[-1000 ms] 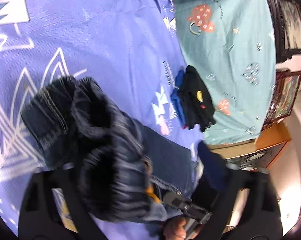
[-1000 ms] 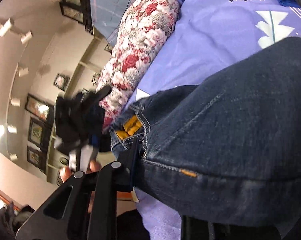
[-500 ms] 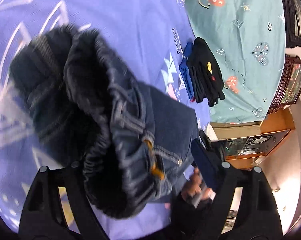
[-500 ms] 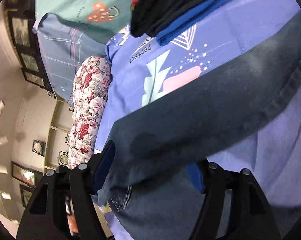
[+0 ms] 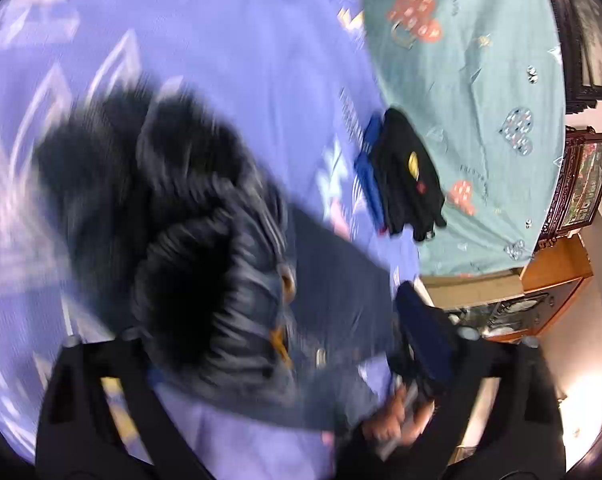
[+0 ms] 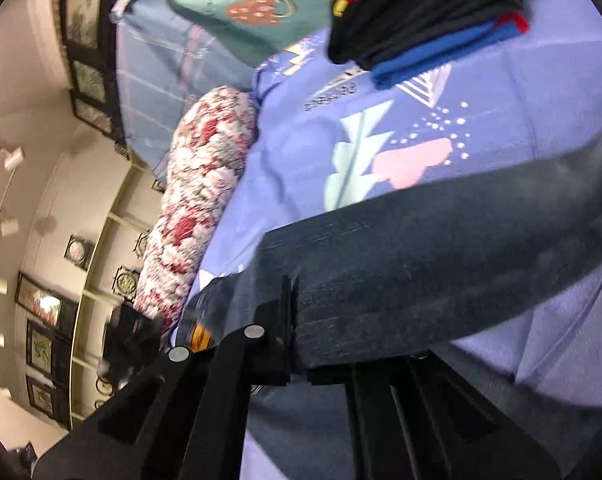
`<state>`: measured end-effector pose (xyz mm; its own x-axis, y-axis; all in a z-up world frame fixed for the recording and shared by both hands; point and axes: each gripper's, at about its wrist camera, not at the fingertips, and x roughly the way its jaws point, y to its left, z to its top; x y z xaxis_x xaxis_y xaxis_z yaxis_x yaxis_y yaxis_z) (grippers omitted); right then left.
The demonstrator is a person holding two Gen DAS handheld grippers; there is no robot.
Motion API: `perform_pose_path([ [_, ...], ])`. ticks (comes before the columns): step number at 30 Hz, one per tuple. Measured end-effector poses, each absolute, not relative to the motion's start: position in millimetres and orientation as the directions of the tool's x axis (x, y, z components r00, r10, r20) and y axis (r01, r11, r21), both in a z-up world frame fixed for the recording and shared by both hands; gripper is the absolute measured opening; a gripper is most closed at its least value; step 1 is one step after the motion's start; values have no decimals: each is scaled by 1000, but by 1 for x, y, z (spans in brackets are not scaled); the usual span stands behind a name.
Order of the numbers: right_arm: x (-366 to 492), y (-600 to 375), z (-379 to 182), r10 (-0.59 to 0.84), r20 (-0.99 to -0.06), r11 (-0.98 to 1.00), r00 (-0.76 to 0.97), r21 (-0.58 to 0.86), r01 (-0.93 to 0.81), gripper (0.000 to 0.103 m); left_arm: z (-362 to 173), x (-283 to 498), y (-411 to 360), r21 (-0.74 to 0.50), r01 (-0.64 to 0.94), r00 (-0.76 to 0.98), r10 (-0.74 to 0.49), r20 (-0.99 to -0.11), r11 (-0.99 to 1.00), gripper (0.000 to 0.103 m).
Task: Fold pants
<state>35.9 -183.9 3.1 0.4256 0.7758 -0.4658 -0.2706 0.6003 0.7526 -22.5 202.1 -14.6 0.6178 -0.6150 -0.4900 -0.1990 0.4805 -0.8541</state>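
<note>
Denim fills the near part of both views: the dark blue pants (image 5: 229,280) lie on the bed, bunched in thick folds with a flatter part reaching to the right.

In the left wrist view, the left claw (image 5: 277,344) stands wide, with its jaws closing at this moment. The bunched waist part of the pants sits between the two black fingers (image 5: 101,400), but I cannot tell if the pads press on it, because this picture is blurred. Low in the same view, a person's hand (image 5: 393,420) holds the other tool just beside the edge of the denim.

In the right wrist view, the right claw (image 6: 297,344) is clenched on a fold of the pants (image 6: 421,264); the cloth comes out from between its closed jaws and goes to the right.

Beyond the pants is the purple bed sheet (image 5: 221,40) with pale printed shapes. Farther on it lies a small pile of folded dark clothes (image 5: 405,184), black on top with a blue piece at its side. Behind the pile a teal blanket (image 5: 481,80) with printed hearts covers the bed. In the right wrist view, a flowered bolster pillow (image 6: 197,216) lies along the far edge of the sheet, and framed pictures (image 6: 81,16) hang on the wall behind.
</note>
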Motion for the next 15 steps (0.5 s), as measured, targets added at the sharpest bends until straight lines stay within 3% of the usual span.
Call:
perform_pose_path([
  [4,16,-171,12,803,-453,578,387,750,-321,5,4,7,220,-791,-173,632,-551,-546,587,36],
  [9,-23,-137,-1,817,-500,576,286,708,-408,4,-9,9,237,-760,-171,589,-553,-589,627,31],
  [11,-27,-131,-16,803,-533,596,267,695,-402,4,-17,5,236,-757,-165,580,-559,-593,632,31],
  [12,-26,-130,-28,800,-545,599,250,705,-380,4,-20,2,233,-752,-156,575,-560,-596,640,39],
  [15,-24,-127,-32,786,-565,617,250,691,-376,4,-21,-5,221,-750,-136,564,-572,-595,647,78],
])
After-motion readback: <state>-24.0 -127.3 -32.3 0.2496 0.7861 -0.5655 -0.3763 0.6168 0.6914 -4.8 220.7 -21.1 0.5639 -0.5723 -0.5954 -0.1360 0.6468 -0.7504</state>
